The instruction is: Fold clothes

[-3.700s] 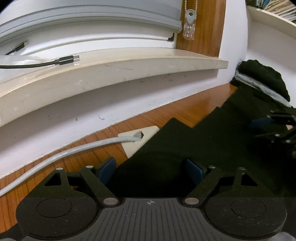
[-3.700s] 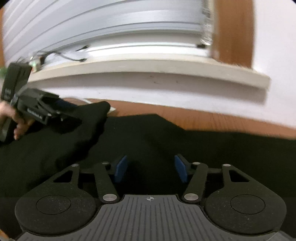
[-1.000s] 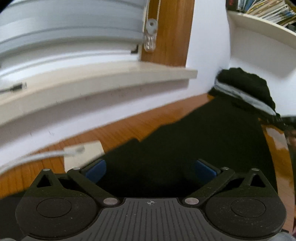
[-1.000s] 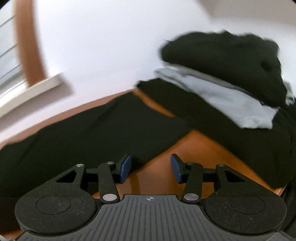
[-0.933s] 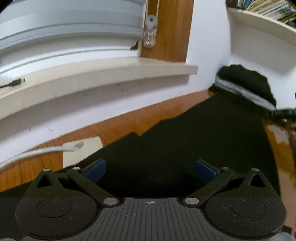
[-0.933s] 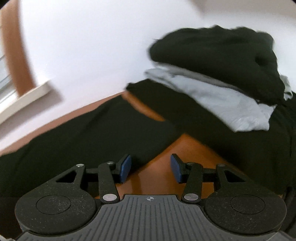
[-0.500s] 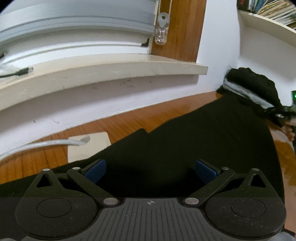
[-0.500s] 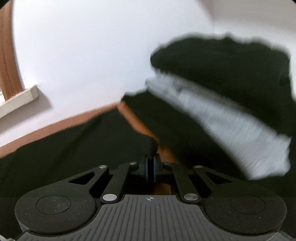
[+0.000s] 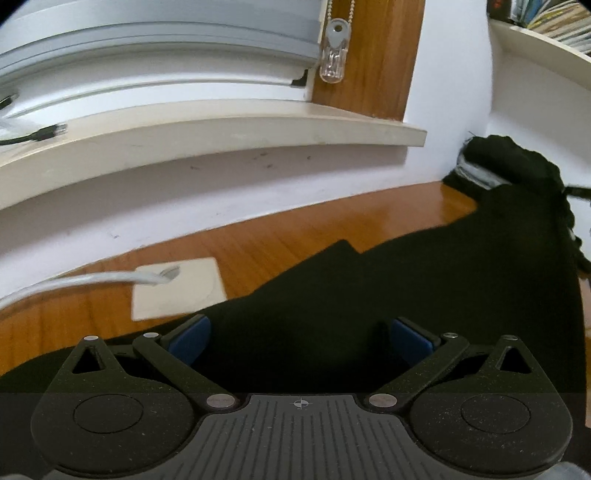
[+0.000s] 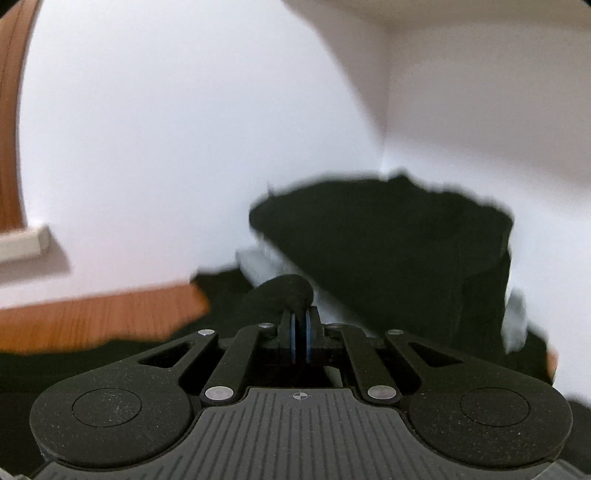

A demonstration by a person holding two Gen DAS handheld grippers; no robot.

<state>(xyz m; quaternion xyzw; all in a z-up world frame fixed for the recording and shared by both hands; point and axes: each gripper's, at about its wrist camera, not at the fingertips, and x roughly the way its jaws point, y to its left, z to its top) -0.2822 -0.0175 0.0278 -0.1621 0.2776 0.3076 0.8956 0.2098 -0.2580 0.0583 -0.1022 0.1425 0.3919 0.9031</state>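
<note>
R tool (image 10: 300,334) clenched on black garment's (image 9: 424,295) far-right corner; L tool (image 9: 299,338) released over near-left part — long axis runs L-R across counter (image 9: 295,240).

A lived-in room of a home, seen from low over a wooden table (image 9: 280,236) pushed against a white wall. Above it runs a cream window sill (image 9: 207,129) under lowered grey blinds (image 9: 155,26), whose bead chain ends in a clear plastic pull (image 9: 333,62) beside a wooden window frame (image 9: 373,55). A black charging cable (image 9: 37,133) lies on the sill; a white cable (image 9: 81,282) crosses the table to a cream square pad (image 9: 177,290). In the corner sits a pile of clothes (image 10: 399,251), black over pale grey. A white shelf (image 9: 535,40) at upper right carries books or magazines.
</note>
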